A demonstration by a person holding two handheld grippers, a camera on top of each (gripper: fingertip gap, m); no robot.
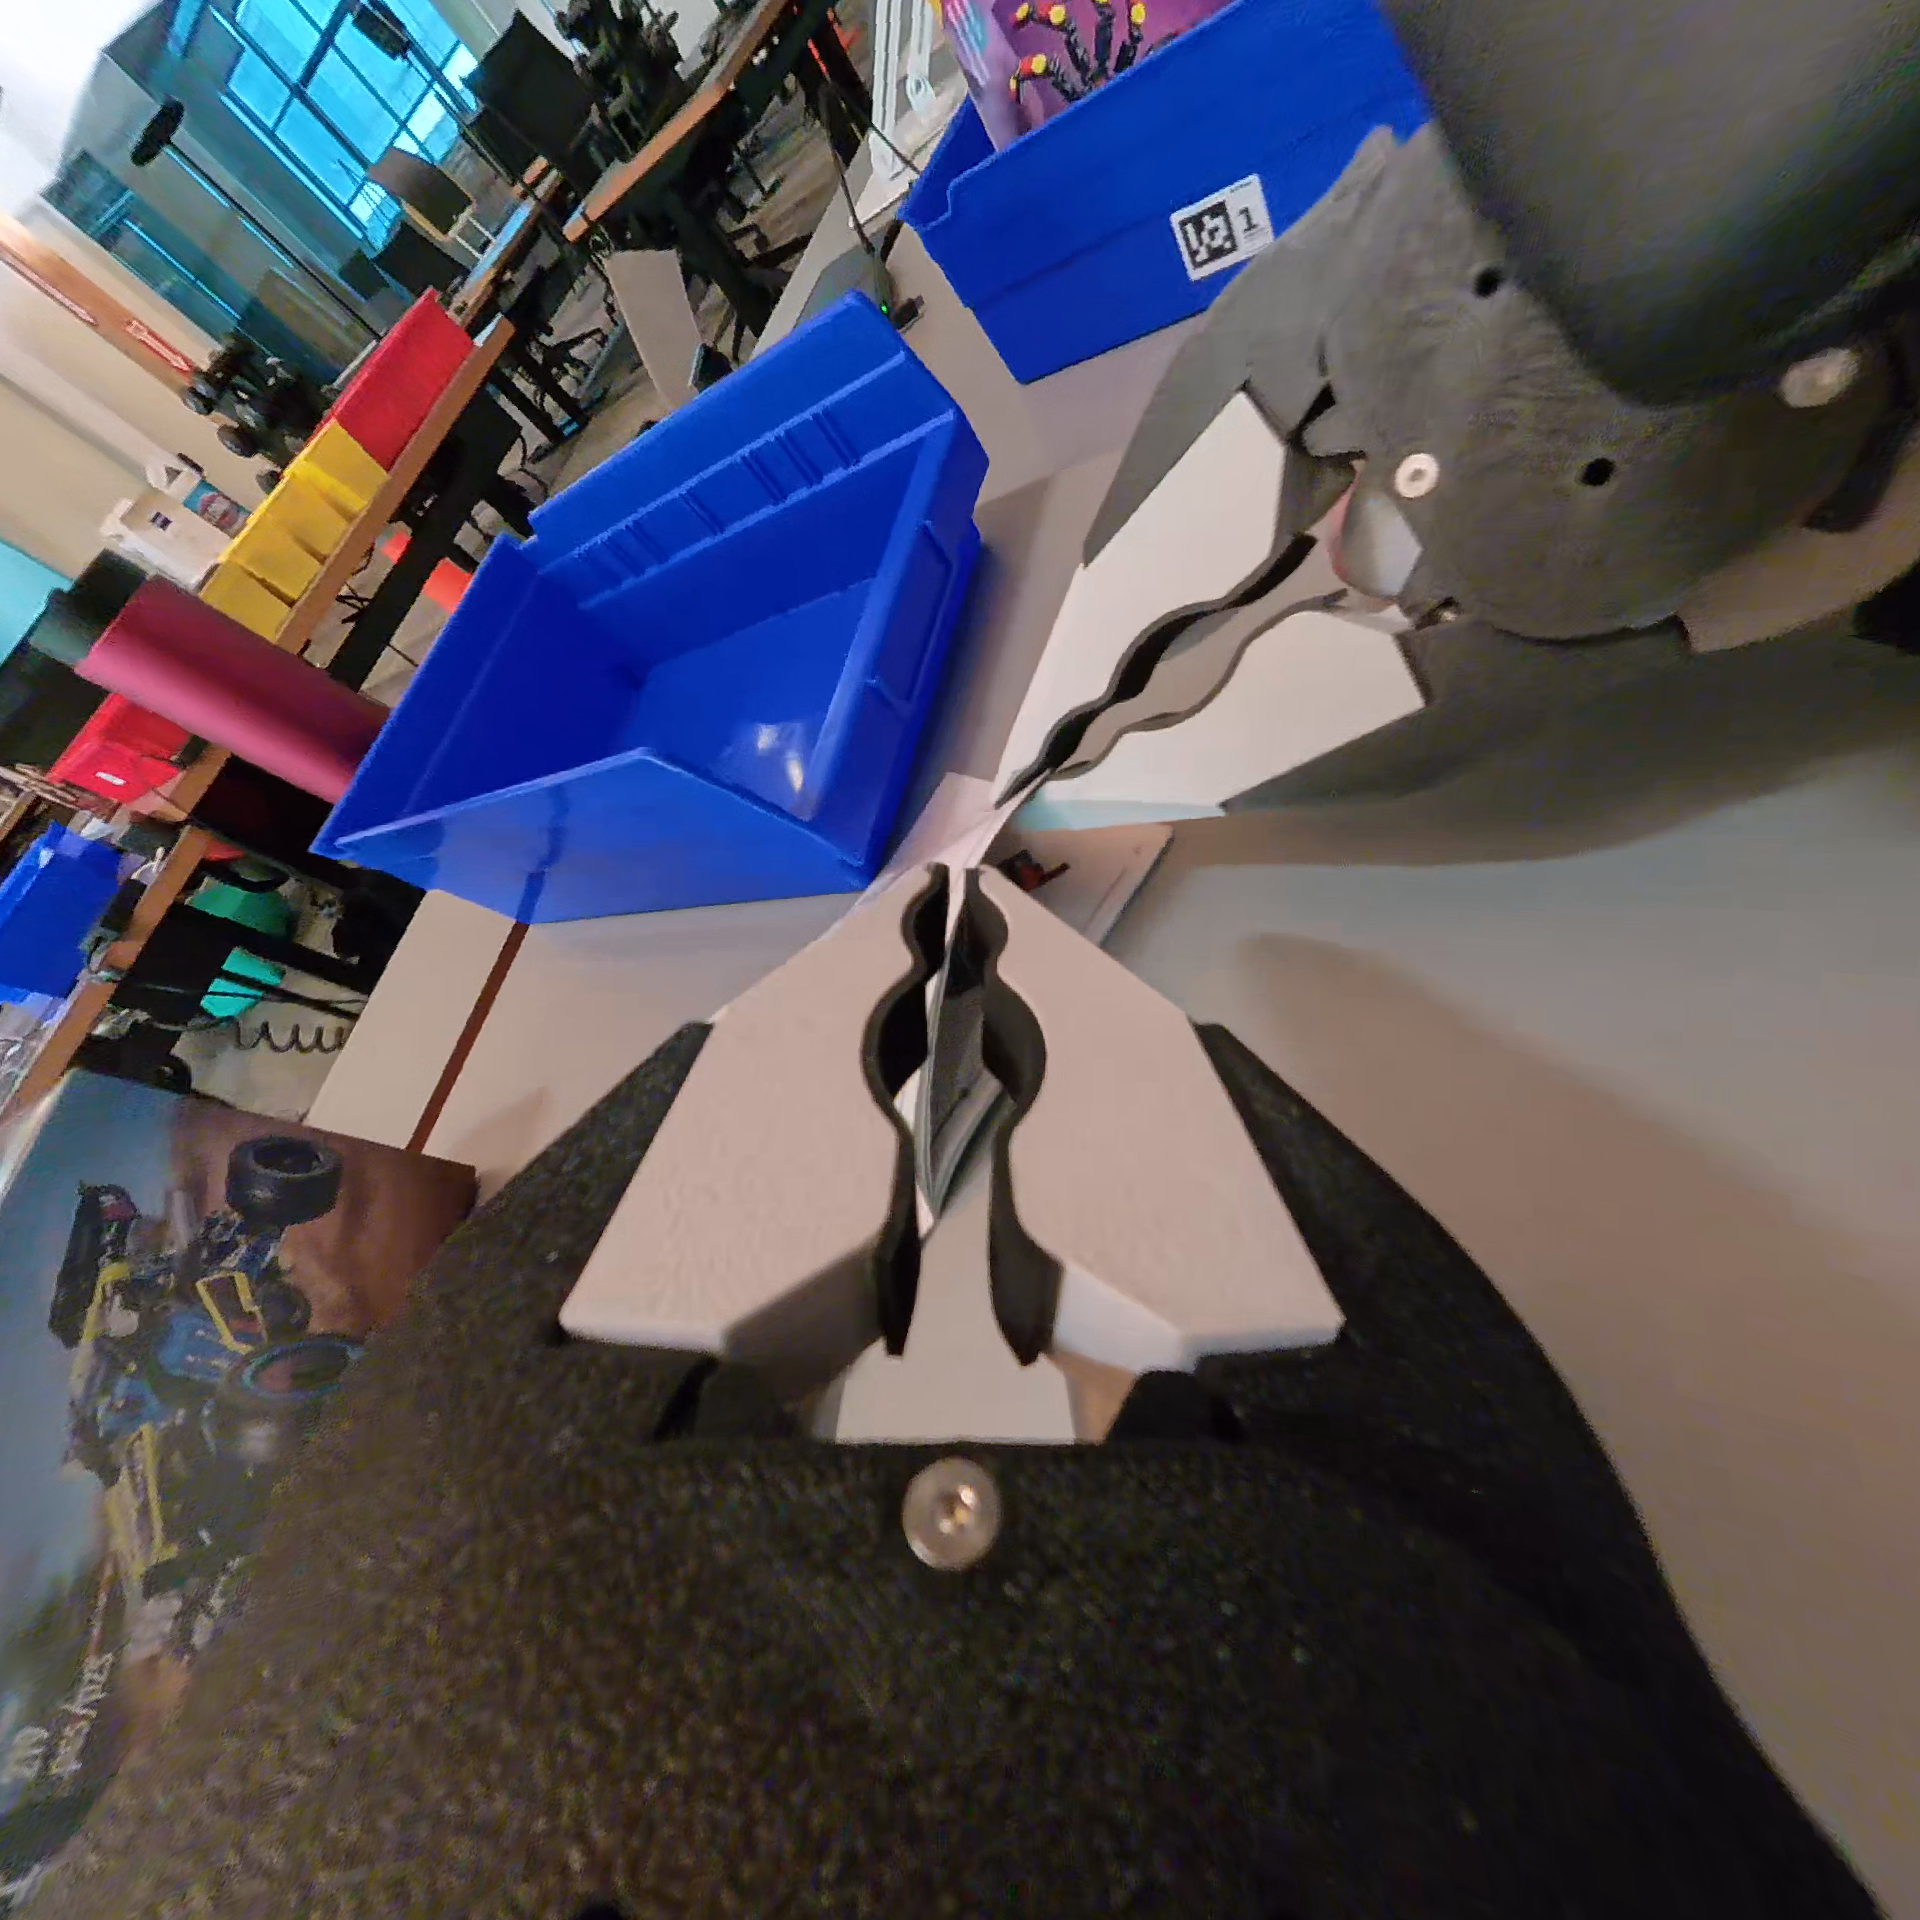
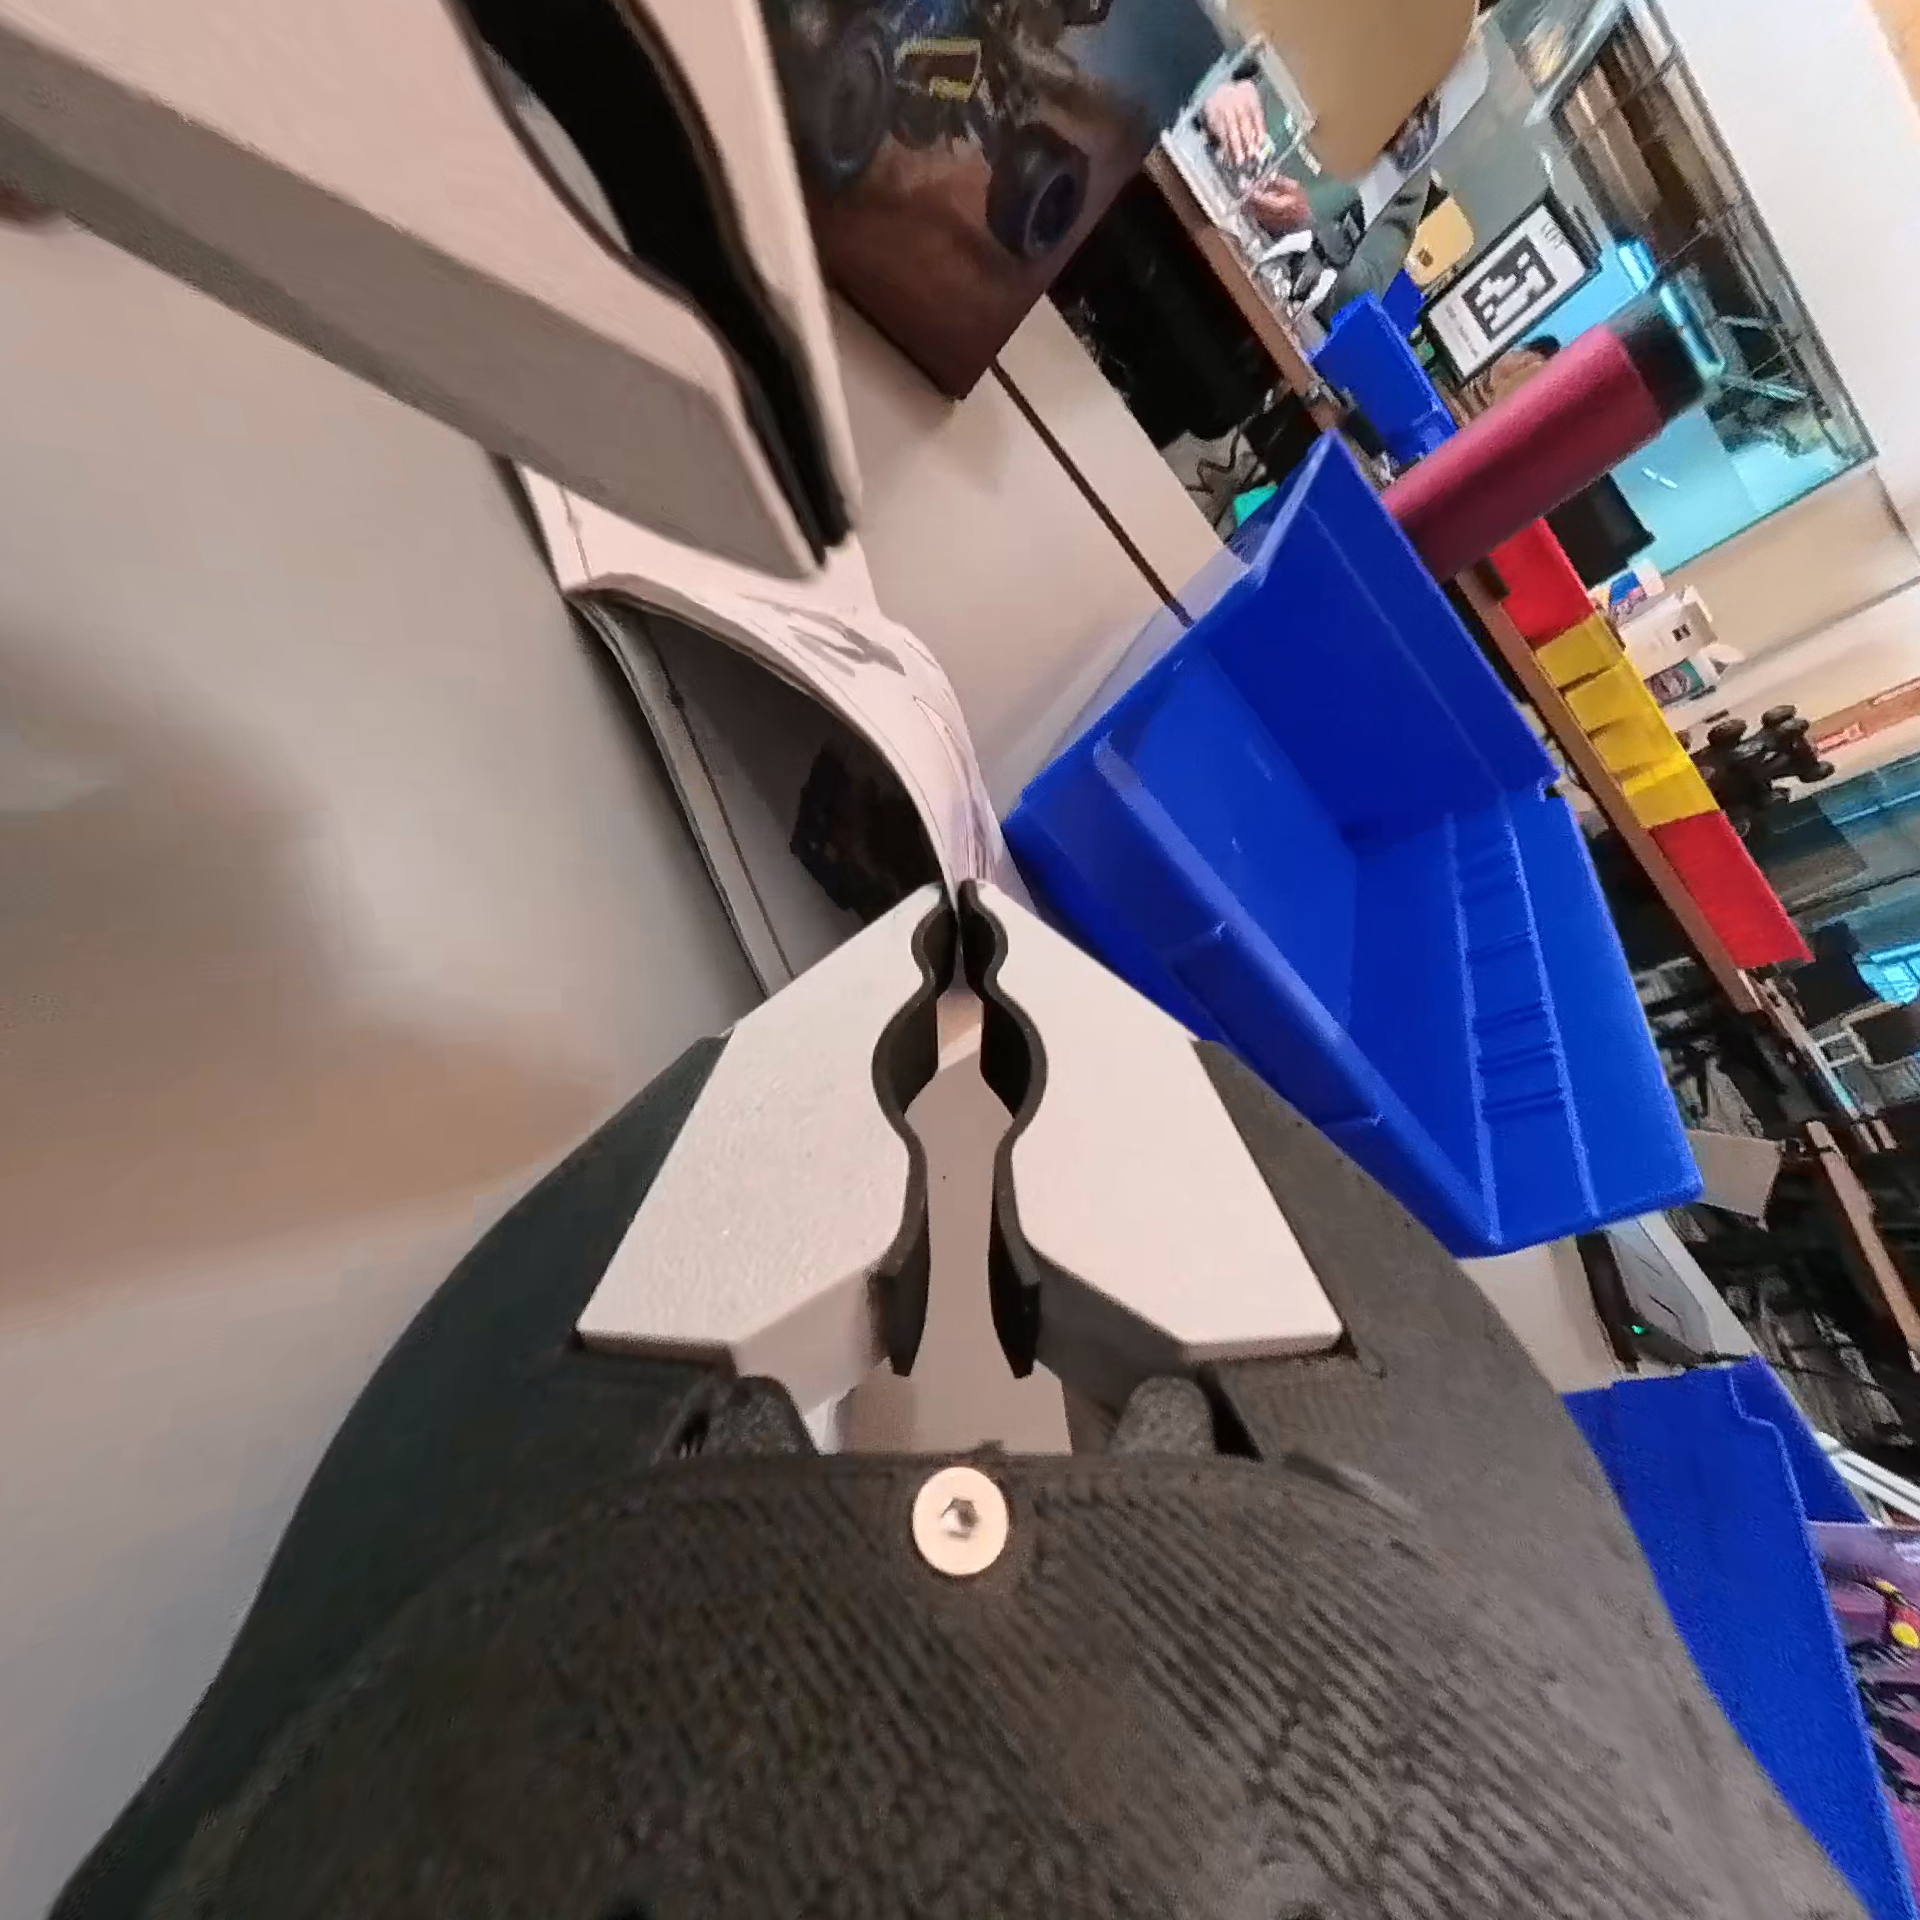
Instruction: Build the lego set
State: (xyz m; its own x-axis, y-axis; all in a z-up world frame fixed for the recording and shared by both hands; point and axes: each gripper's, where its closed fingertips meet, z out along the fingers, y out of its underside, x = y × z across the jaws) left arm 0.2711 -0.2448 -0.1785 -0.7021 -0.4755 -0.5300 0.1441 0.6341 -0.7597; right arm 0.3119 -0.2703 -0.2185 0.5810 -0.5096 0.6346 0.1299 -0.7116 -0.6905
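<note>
Both grippers are pinching pages of a booklet (image 2: 831, 665) lying on the worktop (image 1: 1455, 1091) just beside the blue bin (image 1: 665, 686): left gripper (image 1: 961, 894) is clamping a sheet edge, right gripper (image 2: 958, 914) is lifting a curled page (print blurred).

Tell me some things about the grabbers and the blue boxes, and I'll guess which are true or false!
1. Both grippers pinch pages of a booklet. True: the right gripper and left gripper are each shut on paper.
2. The nearest bin is red. False: it is blue.
3. That bin is full of toys. False: it looks empty.
4. A second blue bin bears a white sticker. True.
5. The booklet lies inside a bin. False: it is on the white table.
</note>
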